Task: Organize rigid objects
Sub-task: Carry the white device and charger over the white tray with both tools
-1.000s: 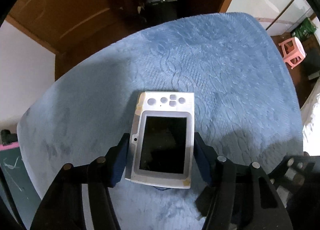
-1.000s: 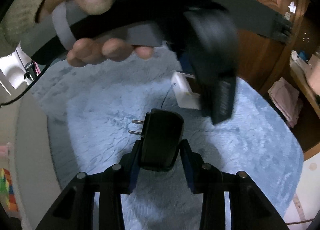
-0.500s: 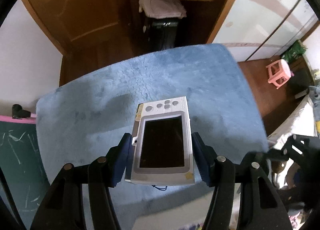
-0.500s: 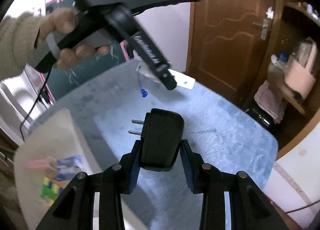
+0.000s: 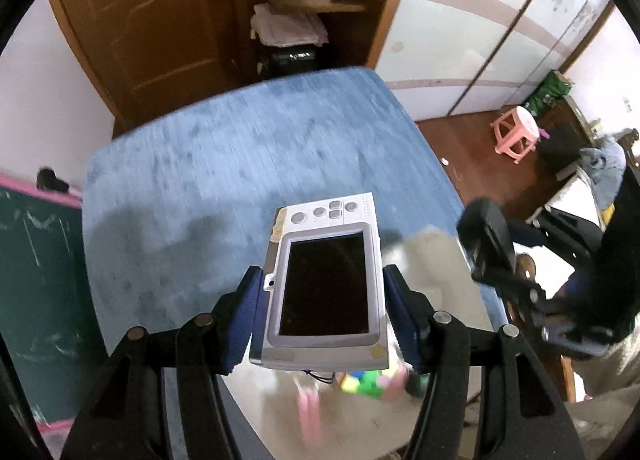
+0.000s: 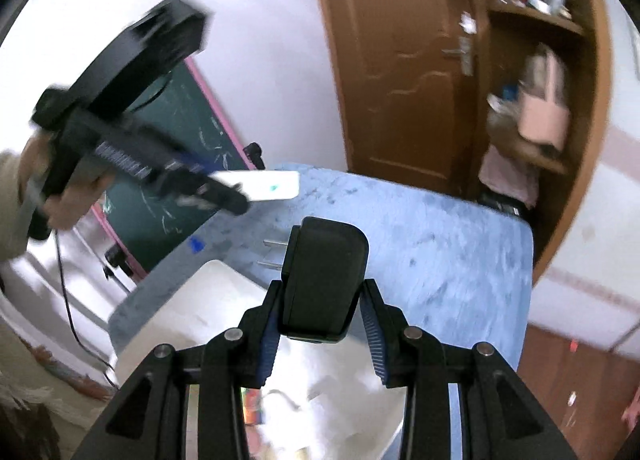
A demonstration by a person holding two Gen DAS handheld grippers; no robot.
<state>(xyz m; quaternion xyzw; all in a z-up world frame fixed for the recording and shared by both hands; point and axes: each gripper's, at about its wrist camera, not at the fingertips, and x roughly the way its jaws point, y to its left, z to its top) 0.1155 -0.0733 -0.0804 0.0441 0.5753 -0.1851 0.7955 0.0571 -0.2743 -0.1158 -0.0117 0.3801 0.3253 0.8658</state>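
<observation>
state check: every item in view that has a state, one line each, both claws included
left claw: shut on the camera, held off the blue mat
camera: gripped by its sides, screen dark, facing the lens
right claw: shut on the black plug adapter
black plug adapter: held up, prongs pointing left
blue mat: flat, nothing lying on the visible part
wooden door: closed

Right gripper point(image 6: 320, 316) jaws clamping black plug adapter point(image 6: 324, 280), prongs leftward, above blue mat point(image 6: 440, 252), white bin point(image 6: 192, 312) below

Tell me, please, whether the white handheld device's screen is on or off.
Off: the device, clamped in the left gripper, shows a uniformly black screen.
</observation>
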